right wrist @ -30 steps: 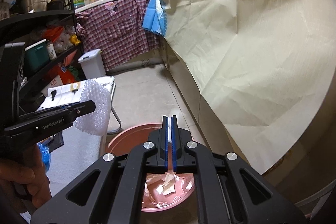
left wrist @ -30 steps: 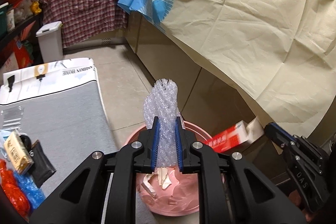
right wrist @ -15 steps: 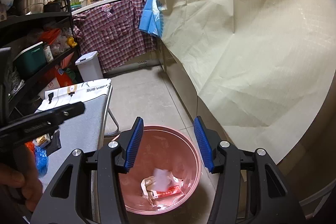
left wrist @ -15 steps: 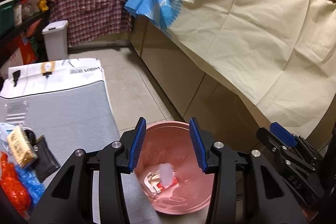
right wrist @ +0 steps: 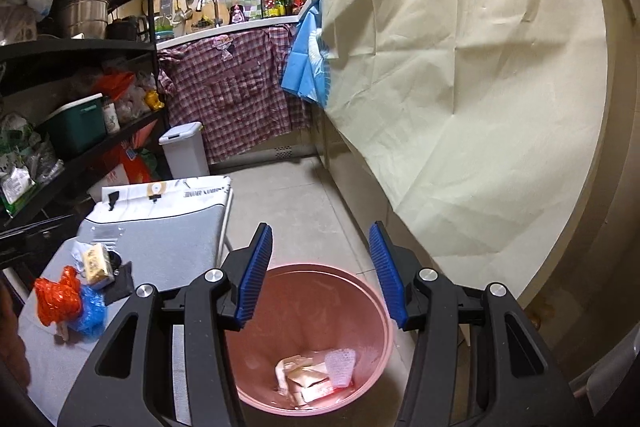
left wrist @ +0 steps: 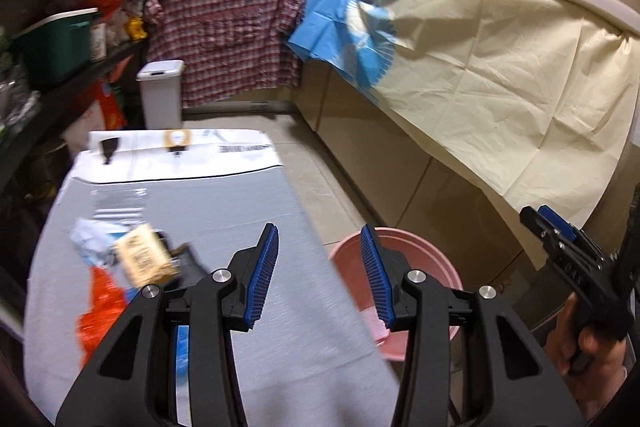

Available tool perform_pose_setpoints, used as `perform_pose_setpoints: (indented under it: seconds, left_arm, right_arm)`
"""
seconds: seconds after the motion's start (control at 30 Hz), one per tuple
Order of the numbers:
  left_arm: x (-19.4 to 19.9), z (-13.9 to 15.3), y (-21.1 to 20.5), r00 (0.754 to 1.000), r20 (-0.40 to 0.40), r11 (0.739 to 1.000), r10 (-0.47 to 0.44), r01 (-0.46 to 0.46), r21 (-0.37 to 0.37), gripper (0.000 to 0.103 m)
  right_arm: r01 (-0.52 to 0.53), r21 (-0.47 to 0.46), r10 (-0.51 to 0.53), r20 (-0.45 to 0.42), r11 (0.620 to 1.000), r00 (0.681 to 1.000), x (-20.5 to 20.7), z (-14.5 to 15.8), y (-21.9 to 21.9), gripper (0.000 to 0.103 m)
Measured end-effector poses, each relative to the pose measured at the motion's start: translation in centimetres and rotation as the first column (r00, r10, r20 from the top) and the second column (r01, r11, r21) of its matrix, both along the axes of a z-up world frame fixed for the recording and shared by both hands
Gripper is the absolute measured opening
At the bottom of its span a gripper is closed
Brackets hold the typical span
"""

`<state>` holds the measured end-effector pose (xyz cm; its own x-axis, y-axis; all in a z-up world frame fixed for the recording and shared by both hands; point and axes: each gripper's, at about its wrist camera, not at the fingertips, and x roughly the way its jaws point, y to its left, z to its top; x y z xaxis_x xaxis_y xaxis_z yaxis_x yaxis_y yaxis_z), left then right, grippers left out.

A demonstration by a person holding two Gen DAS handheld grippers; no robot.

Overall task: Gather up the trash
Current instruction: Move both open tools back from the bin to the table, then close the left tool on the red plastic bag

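Note:
A pink bin [right wrist: 308, 307] stands on the floor with bubble wrap [right wrist: 340, 367] and crumpled paper [right wrist: 302, 375] inside. My right gripper [right wrist: 321, 227] hangs open and empty above it. My left gripper [left wrist: 319, 230] is open and empty over the right edge of the grey table [left wrist: 224, 203], with the pink bin [left wrist: 416, 251] to its right. More trash lies on the table's left side: a beige packet [left wrist: 144, 259], an orange net bag [left wrist: 100, 311], blue plastic [left wrist: 182, 347] and a pale crumpled wrapper [left wrist: 90, 239]. The right wrist view shows the same packet [right wrist: 95, 261] and orange net bag [right wrist: 54, 299].
A cream sheet [right wrist: 460, 87] drapes the counter along the right. A black shelf rack [right wrist: 80, 47] full of goods lines the left. A white pedal bin [left wrist: 160, 91] stands at the far end below a plaid shirt [left wrist: 232, 31]. A person's hand [left wrist: 592, 351] holds the right gripper's handle.
Both grippers opened. The left one dropped the bubble wrap into the pink bin, then swung left over the grey table. The right one released its thin item into the bin.

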<state>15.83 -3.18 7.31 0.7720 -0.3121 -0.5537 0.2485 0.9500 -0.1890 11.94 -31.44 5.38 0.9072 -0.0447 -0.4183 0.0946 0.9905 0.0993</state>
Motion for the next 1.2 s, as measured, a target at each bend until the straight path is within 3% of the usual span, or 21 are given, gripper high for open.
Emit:
perform_pose_setpoints:
  seconds: [0.33,0.5,0.57,0.77,1.2]
  left_arm:
    - [-3.3,1.2,10.9,0.990,0.014,0.988,0.140,-0.140,0.064,0.043]
    - [-4.3,-0.3,14.9,0.970,-0.029,0.971,0.240,-0.240,-0.015,0.043]
    - [-4.5,-1.5,15.9,0.960,-0.058,0.960,0.272,-0.275,-0.046,0.043]
    - [-3.6,-4.4,16.7,0.950,-0.135,0.954,0.283,-0.294,-0.066,0.043]
    - [-1.5,-7.6,16.2,0.943,-0.193,0.959,0.270,-0.282,-0.036,0.043]
  right_arm:
    - [-0.102,0.016,0.103,-0.056,0.995,0.993,-0.1,0.6,2.9,0.046]
    - [-0.176,0.005,0.176,-0.062,0.984,0.983,-0.7,1.3,5.7,0.045]
    - [-0.215,0.011,0.215,-0.063,0.977,0.975,-0.9,1.7,7.0,0.041]
    - [-0.316,0.003,0.316,-0.054,0.949,0.947,-1.2,3.1,10.9,0.025]
    - [-0.440,0.042,0.442,-0.078,0.897,0.894,2.6,0.4,16.4,0.025]
